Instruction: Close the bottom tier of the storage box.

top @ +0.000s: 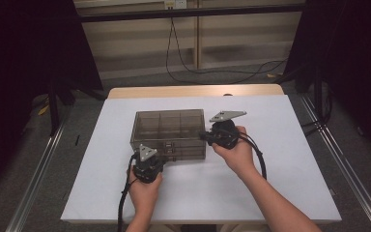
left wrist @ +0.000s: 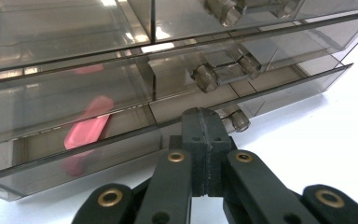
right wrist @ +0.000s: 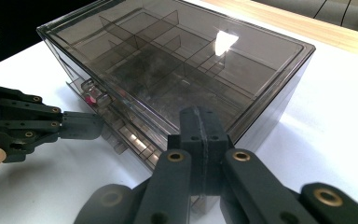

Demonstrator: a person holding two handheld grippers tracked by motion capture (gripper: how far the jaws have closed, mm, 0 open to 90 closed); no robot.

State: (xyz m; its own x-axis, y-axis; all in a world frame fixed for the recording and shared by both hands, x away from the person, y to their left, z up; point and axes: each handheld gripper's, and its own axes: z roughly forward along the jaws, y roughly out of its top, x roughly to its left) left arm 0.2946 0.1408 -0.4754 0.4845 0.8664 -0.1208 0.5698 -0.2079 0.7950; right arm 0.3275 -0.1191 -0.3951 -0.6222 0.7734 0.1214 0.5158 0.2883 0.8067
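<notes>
- I see a smoky clear plastic drawer box sitting near the middle of the white bench, its drawer fronts facing me
- My left gripper is at the lower front of the box, its fingers pressed together with nothing between them, tips just beside the handle of the bottom drawer
- In the left gripper view, a pink oblong object lies inside one of the lower drawers, left of the fingers; I cannot tell what it is
- My right gripper is at the box's right front corner, fingers together and empty, tips against or just beside the box wall
- From the right gripper view, the box top shows a grid of compartments through the lid
</notes>
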